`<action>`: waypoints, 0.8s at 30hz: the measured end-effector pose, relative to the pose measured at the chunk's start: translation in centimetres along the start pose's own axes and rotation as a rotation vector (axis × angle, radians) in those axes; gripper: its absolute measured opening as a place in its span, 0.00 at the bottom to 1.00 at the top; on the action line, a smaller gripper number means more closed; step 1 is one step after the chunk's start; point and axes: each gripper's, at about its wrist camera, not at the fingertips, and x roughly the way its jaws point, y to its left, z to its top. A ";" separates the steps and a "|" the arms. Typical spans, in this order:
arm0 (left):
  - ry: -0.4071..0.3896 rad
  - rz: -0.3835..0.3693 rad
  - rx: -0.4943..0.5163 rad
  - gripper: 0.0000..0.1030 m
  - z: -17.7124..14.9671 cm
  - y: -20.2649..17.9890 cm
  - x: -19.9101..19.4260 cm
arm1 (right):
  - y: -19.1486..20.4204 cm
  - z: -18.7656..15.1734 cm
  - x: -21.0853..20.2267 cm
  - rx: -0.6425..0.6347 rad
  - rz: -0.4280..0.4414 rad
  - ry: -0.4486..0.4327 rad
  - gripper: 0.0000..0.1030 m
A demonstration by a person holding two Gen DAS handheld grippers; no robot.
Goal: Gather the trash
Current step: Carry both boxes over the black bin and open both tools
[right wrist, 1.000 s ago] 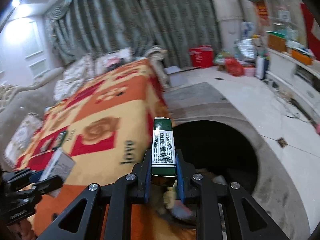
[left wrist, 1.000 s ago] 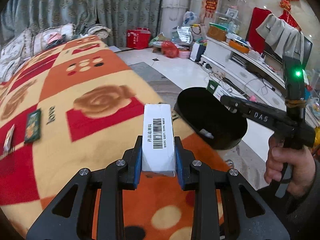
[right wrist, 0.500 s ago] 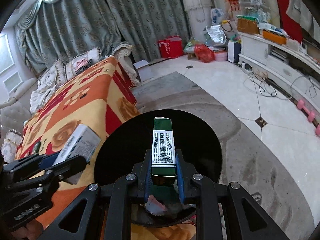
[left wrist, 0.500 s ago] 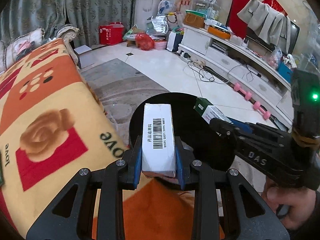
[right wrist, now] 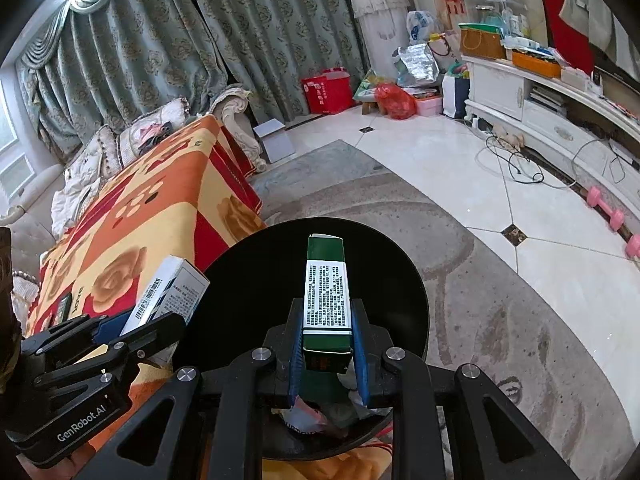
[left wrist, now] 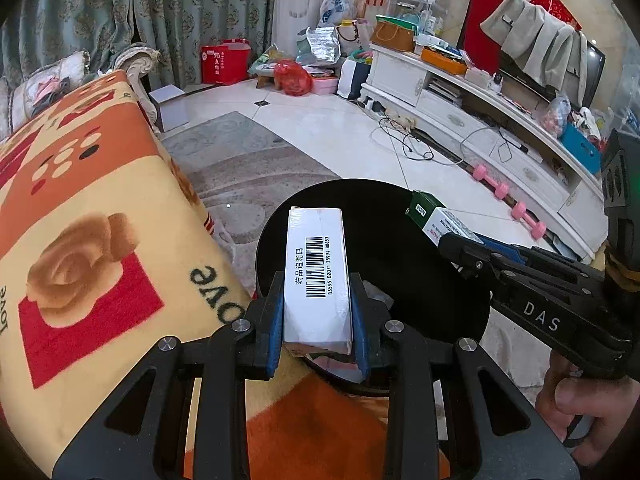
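White barcoded box (left wrist: 318,276) clamped in left gripper (left wrist: 318,320), green box (right wrist: 326,300) clamped in right gripper (right wrist: 327,354); both above black bin (right wrist: 248,264). Center over the opening, then release.

Both boxes, the white box (left wrist: 318,276) and green box (right wrist: 326,292), have swung from above the blanket (left wrist: 100,240) to over the black bin (left wrist: 384,248).
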 end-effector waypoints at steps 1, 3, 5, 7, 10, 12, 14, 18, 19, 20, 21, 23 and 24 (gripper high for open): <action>-0.001 -0.001 0.000 0.26 0.0 0.0 0.0 | 0.0 0.0 0.0 0.000 -0.001 0.001 0.20; -0.001 0.003 0.001 0.26 0.0 -0.1 0.0 | 0.0 0.0 0.0 0.002 -0.003 0.003 0.20; 0.001 0.001 0.000 0.26 0.0 -0.1 0.0 | 0.0 0.0 0.0 0.002 -0.004 0.004 0.20; -0.002 0.001 0.000 0.26 0.0 0.0 0.0 | 0.0 0.0 0.0 0.001 -0.005 0.003 0.20; 0.000 0.000 -0.001 0.26 0.0 -0.1 0.1 | 0.0 0.0 0.0 0.003 -0.002 0.005 0.20; 0.003 -0.010 0.006 0.26 0.2 -0.4 0.3 | 0.1 0.0 0.0 0.005 0.008 0.006 0.20; 0.008 -0.011 0.023 0.27 0.2 -0.8 0.3 | 0.3 0.1 -0.1 0.008 0.025 0.000 0.20; 0.020 0.008 0.041 0.40 0.2 -1.3 0.3 | 0.7 0.2 0.1 0.005 0.029 -0.001 0.26; 0.014 0.019 0.047 0.44 0.1 -1.3 0.1 | 0.7 0.2 0.0 0.009 0.028 -0.005 0.30; 0.012 0.031 0.053 0.44 0.0 -1.3 -0.1 | 0.7 0.3 0.0 0.014 0.029 -0.013 0.31; 0.013 0.035 0.053 0.44 -0.1 -1.1 -0.3 | 0.8 0.3 -0.2 0.018 0.028 -0.021 0.32; 0.009 0.048 0.045 0.44 -0.3 -0.6 -1.0 | 0.8 0.4 -0.3 0.028 0.031 -0.031 0.32; 0.004 0.052 0.039 0.44 -0.5 -0.2 -1.4 | 1.0 0.4 -0.3 0.033 0.036 -0.032 0.32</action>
